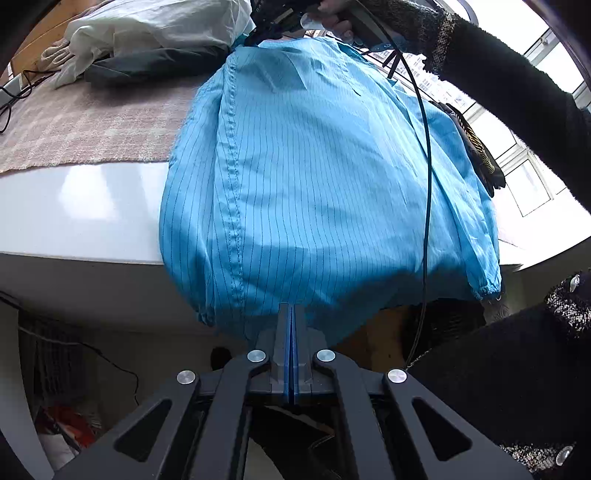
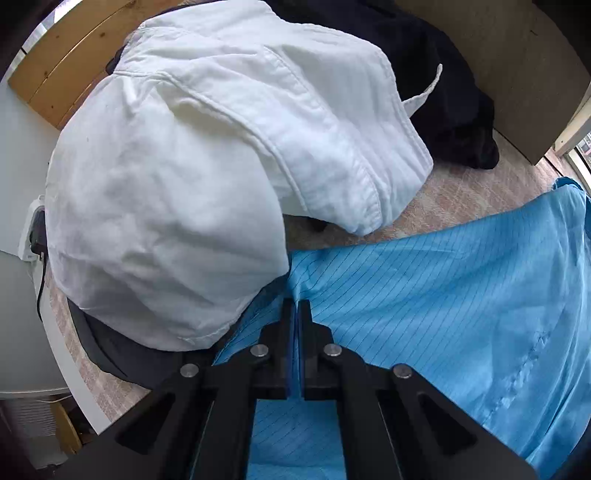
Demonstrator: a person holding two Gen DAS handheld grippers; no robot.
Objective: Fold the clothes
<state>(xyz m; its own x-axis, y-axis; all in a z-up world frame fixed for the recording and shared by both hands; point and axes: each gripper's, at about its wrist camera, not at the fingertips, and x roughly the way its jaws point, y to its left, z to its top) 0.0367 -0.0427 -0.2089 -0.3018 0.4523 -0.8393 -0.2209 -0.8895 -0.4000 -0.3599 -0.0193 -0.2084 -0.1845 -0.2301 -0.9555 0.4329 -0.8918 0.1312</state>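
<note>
A light blue striped garment (image 1: 325, 177) lies over the table's front edge, hanging down toward me. My left gripper (image 1: 292, 308) is shut on its lower hem below the table edge. The right gripper shows at the top of the left wrist view (image 1: 280, 22), at the garment's far end. In the right wrist view my right gripper (image 2: 296, 304) is shut on the blue garment (image 2: 443, 295), pinching a fold of it just above the table, next to a white garment.
A white garment (image 2: 192, 177) lies piled on a dark grey one (image 2: 110, 350), close to the left of my right gripper. A black garment (image 2: 443, 92) lies behind. The pinkish table mat (image 1: 92, 125), white table edge (image 1: 74, 214) and a cable (image 1: 11, 103) lie at the left.
</note>
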